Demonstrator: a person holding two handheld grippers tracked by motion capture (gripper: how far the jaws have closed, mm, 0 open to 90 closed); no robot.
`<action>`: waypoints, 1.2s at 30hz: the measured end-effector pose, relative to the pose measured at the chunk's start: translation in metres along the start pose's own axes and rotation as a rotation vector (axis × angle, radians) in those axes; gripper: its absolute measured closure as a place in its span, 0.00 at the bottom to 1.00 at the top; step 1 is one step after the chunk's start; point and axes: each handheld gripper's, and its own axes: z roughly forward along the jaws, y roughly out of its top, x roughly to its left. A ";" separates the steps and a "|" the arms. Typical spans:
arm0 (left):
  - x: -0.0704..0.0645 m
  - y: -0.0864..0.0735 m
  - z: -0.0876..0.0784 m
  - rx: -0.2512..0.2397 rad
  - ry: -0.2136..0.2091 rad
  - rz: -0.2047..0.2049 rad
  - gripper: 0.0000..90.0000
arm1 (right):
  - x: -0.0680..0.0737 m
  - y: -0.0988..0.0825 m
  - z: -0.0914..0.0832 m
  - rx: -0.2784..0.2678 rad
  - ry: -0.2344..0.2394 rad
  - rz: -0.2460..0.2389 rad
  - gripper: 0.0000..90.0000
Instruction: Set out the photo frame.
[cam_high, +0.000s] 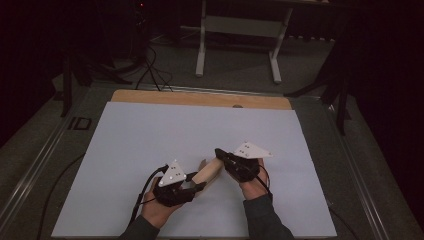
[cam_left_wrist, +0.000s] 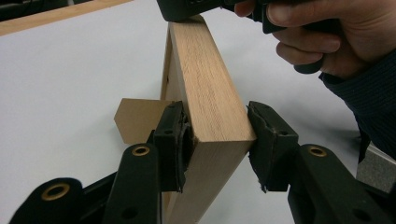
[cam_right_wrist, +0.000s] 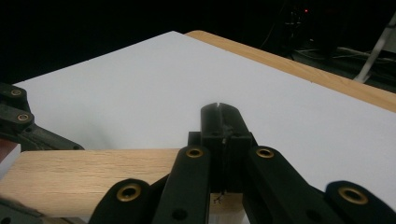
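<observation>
your left gripper has its jaws clamped on the near end of the wooden block, held above the white table sheet. your right gripper sits at the block's far end; its jaws look pressed together, grip unclear.

A white sheet covers the light wooden desk, whose far edge stays bare. Beyond lies grey carpeted floor, where a white metal table frame stands (two legs on flat feet). Black cables trail across it. The surrounding room is dark.
</observation>
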 end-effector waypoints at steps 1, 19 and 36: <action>0.000 0.000 0.000 0.000 0.002 0.002 0.66 | 0.000 0.000 0.000 0.000 -0.002 -0.005 0.99; 0.009 -0.004 -0.001 0.032 0.116 -0.011 0.60 | -0.001 0.002 -0.002 0.019 -0.016 -0.004 1.00; 0.024 -0.008 0.002 0.043 0.201 -0.105 0.61 | -0.001 0.003 -0.003 0.035 -0.034 0.017 1.00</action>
